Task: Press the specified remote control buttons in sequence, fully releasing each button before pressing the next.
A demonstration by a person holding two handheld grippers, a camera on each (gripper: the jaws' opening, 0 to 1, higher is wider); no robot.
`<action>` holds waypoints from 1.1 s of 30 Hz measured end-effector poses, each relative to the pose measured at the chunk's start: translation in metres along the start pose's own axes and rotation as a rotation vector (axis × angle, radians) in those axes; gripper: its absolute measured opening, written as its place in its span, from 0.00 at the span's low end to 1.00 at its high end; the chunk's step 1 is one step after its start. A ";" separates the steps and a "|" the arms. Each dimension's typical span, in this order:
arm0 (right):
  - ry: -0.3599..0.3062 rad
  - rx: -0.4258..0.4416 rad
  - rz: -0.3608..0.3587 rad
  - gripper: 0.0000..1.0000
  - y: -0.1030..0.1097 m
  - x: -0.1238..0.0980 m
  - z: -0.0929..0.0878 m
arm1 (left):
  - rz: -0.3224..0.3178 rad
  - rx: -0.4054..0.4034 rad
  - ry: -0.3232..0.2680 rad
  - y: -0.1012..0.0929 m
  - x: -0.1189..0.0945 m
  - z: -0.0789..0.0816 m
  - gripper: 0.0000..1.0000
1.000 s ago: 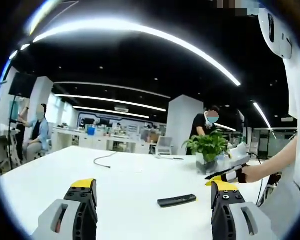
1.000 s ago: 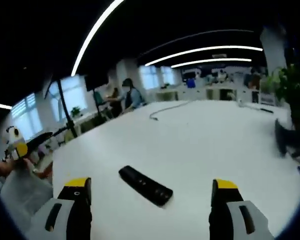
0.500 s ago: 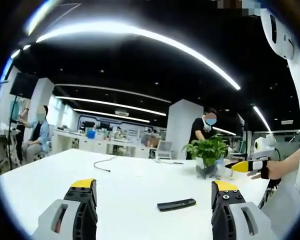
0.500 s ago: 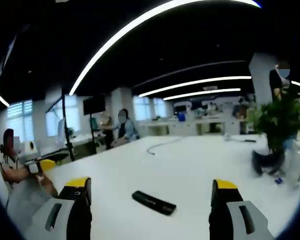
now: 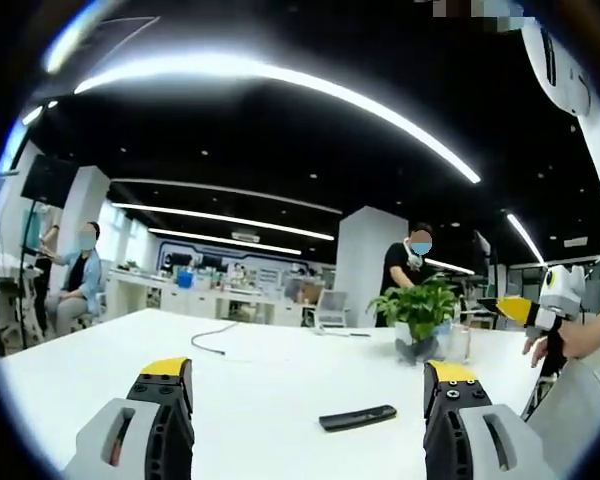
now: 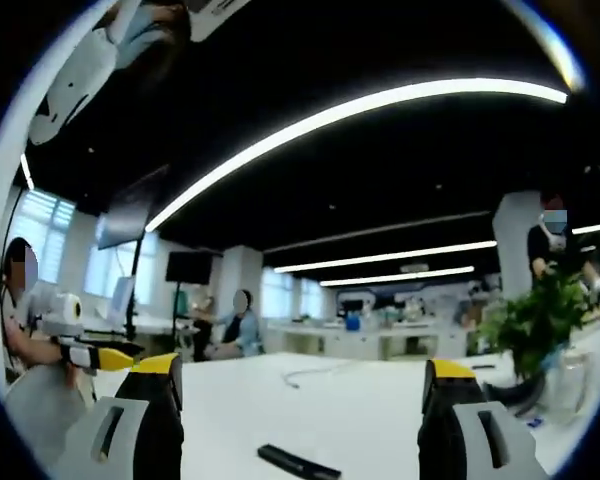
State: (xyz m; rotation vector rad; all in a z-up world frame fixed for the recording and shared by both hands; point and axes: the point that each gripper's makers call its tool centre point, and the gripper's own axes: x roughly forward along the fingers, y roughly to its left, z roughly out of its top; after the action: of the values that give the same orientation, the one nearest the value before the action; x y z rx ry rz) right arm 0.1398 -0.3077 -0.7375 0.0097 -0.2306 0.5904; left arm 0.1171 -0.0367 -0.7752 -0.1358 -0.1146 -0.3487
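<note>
A slim black remote control (image 5: 357, 417) lies flat on the white table (image 5: 250, 390), between my left gripper's jaws and beyond them. My left gripper (image 5: 305, 385) is open, its yellow-tipped jaws wide apart and holding nothing. In the right gripper view the same remote control (image 6: 298, 463) lies low on the table (image 6: 360, 410), far ahead of my right gripper (image 6: 298, 380), which is open and empty too. My right gripper (image 5: 525, 308) also reaches into the left gripper view at the far right, held in a person's hand. The left gripper (image 6: 92, 356) appears at the left of the right gripper view.
A potted green plant (image 5: 417, 305) stands on the table's right side, with a clear cup (image 5: 457, 342) beside it. A thin cable (image 5: 218, 340) lies farther back. People sit and stand at desks beyond the table.
Both views have tilted upward, so the remote sits lower in each and more ceiling is in sight. The right gripper has risen at the right of the left gripper view.
</note>
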 end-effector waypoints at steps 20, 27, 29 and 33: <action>0.091 0.015 -0.106 0.99 -0.022 -0.011 -0.020 | 0.001 -0.002 -0.025 -0.002 0.000 0.005 0.98; 0.094 0.011 -0.134 0.99 -0.025 -0.012 -0.019 | 0.001 -0.003 0.005 -0.001 0.002 -0.002 0.97; 0.103 0.017 -0.148 0.99 -0.027 -0.012 -0.020 | 0.001 -0.010 -0.001 -0.001 0.002 -0.002 0.97; 0.135 0.025 -0.183 0.99 -0.030 -0.014 -0.025 | 0.001 -0.012 0.019 0.000 0.001 -0.006 0.96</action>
State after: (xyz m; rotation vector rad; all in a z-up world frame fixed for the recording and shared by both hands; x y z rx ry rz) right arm 0.1502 -0.3384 -0.7628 0.0148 -0.0896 0.4099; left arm 0.1188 -0.0385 -0.7809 -0.1448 -0.0938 -0.3499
